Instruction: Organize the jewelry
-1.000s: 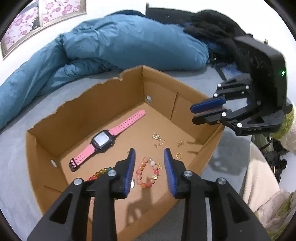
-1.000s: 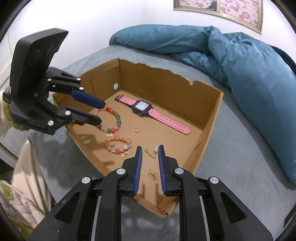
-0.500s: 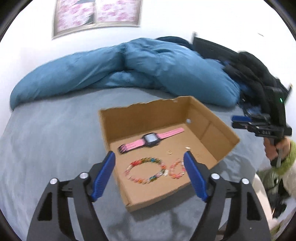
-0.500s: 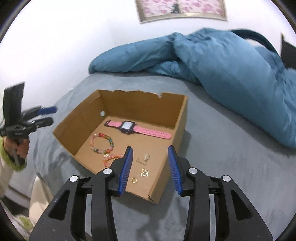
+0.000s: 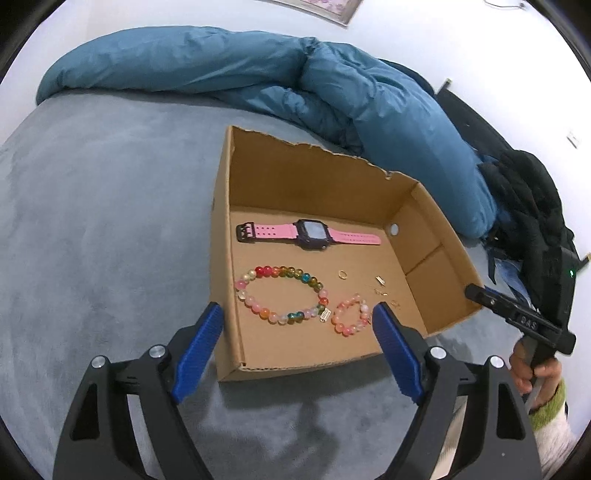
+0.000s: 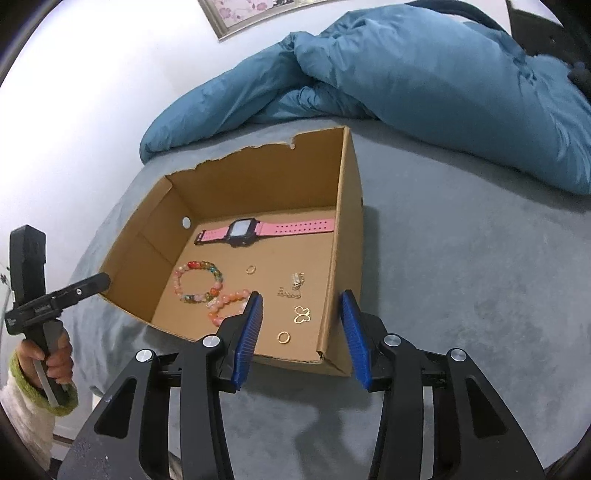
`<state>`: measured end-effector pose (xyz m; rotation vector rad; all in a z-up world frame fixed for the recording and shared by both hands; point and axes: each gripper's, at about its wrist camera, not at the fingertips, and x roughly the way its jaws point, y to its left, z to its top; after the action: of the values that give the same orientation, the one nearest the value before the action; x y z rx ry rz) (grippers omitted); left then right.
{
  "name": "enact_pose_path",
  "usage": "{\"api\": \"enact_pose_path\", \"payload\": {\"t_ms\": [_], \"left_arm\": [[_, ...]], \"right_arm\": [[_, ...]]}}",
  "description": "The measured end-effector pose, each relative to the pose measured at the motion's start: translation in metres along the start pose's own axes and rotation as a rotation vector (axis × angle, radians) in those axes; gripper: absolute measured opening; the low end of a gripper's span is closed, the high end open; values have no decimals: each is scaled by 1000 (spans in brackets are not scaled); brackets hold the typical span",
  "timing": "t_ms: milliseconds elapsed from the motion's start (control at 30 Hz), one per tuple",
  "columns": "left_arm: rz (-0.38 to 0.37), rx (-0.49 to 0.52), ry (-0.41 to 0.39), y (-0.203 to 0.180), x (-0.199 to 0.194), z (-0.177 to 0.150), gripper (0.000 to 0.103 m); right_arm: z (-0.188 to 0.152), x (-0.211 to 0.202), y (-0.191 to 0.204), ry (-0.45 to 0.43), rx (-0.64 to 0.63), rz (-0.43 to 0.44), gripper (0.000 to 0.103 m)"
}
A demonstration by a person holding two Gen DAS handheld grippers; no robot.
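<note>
Both grippers have backed off the box (image 5: 436, 229); left gripper (image 5: 297, 345) fingers opening wide, right gripper (image 6: 303, 332) opening narrower, both empty. Small gold pieces (image 6: 302, 314) lie nearest the right.

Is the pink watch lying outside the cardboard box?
No, the pink watch lies flat on the floor of the cardboard box, near its back wall.

A rumpled teal-blue padded duvet (image 5: 332, 85) lies along the far side of the grey plush bedspread (image 5: 92, 240), a heap of black clothing (image 5: 524, 199) beside it, and a silver-framed pink floral picture (image 6: 255, 11) hangs on the white wall (image 6: 92, 74).
</note>
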<state>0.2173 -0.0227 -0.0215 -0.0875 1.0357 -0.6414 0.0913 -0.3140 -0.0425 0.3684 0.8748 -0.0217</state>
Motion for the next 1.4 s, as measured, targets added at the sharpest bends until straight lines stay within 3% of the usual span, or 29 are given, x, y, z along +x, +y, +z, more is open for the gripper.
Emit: {"api": "enact_pose_path", "payload": {"t_ms": [200,567,1067,1400], "left_arm": [[38,20,7,-9,-3,-6,80],[30,30,22,-23,-19,-30,80],[19,51,4,-17,-18,-35,80],[90,114,-130,-21,-48,-39,82]], "right_arm": [[-7,-9,-9,1,18,29,43],[-20,-23,-11,19,34,23,43],[-32,-26,-15,-22,50,32,45],[-43,-52,-12,-139,-14,-37,68]]}}
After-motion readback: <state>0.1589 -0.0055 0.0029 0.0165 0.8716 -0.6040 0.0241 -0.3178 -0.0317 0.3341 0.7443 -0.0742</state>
